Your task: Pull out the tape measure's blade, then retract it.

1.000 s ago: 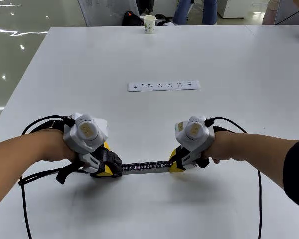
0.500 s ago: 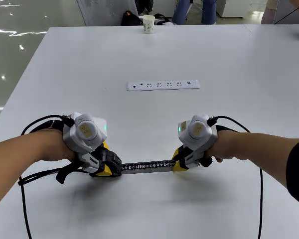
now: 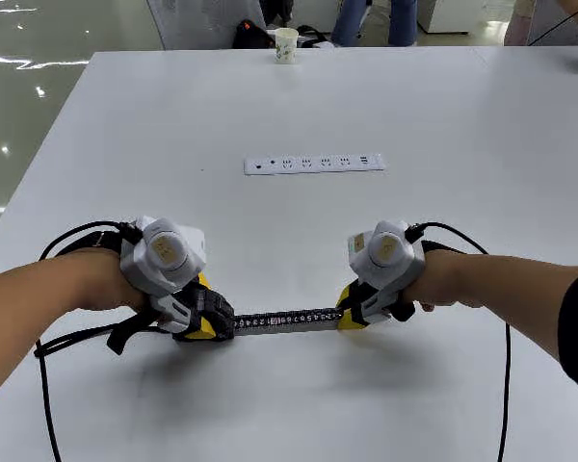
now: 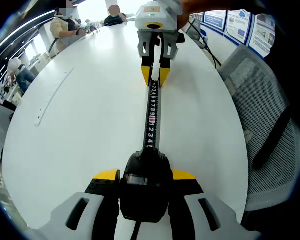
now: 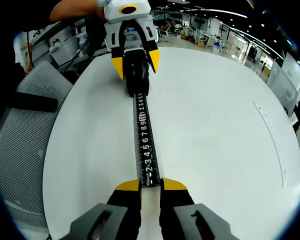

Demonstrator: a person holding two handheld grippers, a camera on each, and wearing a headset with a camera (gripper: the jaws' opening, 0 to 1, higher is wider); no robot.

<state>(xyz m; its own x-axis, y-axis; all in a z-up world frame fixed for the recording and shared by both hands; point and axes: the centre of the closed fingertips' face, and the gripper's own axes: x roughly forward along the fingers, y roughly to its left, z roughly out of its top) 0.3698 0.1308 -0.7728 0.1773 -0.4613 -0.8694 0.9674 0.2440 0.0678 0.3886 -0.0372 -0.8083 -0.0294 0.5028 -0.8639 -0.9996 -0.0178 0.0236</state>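
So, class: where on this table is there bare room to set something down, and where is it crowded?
Bare table between power strip and blade; more between strip and cup, and along both sides. Crowded at the near edge: left gripper shut on the tape measure, right gripper on the blade, cables trailing.

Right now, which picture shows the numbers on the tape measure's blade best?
The right gripper view: the blade runs up the middle, large, with its numbers readable. The left gripper view shows the same blade narrower, its numbers smaller. The head view shows it as a short thin strip, digits tiny.
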